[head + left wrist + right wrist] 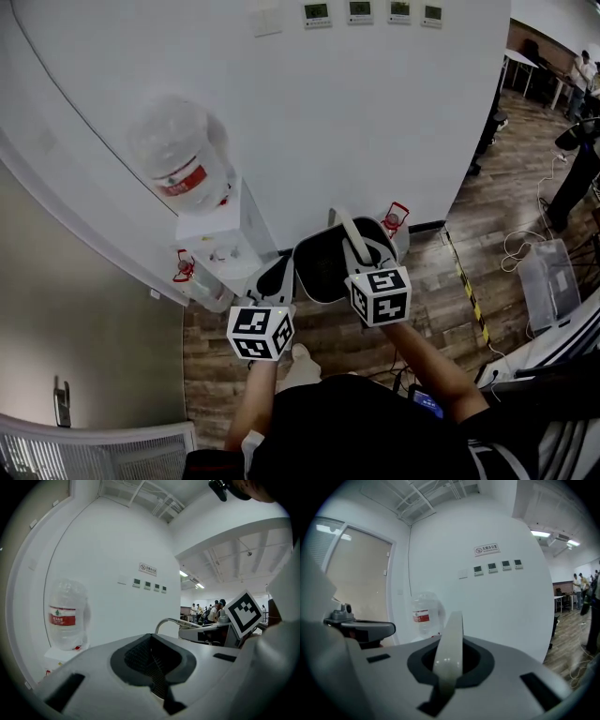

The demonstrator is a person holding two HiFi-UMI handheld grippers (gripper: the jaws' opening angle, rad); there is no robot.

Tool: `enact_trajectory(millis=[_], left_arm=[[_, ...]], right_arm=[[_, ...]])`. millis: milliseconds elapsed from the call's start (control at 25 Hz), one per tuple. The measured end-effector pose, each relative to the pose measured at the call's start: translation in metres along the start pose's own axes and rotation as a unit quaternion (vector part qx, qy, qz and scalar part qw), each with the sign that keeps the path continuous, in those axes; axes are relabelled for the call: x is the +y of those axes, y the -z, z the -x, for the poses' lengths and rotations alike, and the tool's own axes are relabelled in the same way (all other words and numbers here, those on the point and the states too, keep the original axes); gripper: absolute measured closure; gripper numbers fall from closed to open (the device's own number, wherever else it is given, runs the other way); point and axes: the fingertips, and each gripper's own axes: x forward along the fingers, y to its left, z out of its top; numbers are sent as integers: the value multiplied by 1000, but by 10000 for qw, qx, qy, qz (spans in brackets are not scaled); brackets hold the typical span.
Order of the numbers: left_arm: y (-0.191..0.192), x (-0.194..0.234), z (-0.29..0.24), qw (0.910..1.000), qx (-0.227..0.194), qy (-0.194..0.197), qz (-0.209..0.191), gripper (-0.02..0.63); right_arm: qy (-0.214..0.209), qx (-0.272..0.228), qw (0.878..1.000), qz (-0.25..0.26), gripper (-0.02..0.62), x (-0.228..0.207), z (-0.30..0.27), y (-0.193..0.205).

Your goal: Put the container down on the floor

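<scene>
A white wall (375,112) is seen at 12 o'clock, with wood floor (441,281) spread below it. A water dispenser (230,239), topped by a clear bottle (183,155), is set against the wall at 10 o'clock from the dark container (322,267). The container is held near the centre, over the floor; contact with the floor cannot be judged. Its white handle (449,653) is pinched by the right gripper (356,253). The left gripper (272,284), just beside the container at 8 o'clock, is pressed together on nothing.

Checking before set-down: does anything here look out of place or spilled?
Nothing spilled or broken shows. Only loose cables sprawl on the floor at right, apart from the container held by the right gripper.
</scene>
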Motion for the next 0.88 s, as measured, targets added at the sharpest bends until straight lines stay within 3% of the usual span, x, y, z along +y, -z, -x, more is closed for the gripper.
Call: enact_trajectory(millis=[440, 880], left_arm=[[-2, 19, -38, 10000, 44, 2, 58, 589], [-7, 70, -90, 9998, 85, 94, 151, 589]], right_arm=[[-26, 90, 10000, -18, 566, -19, -37, -6], [39, 193, 9998, -77, 566, -29, -108, -18]])
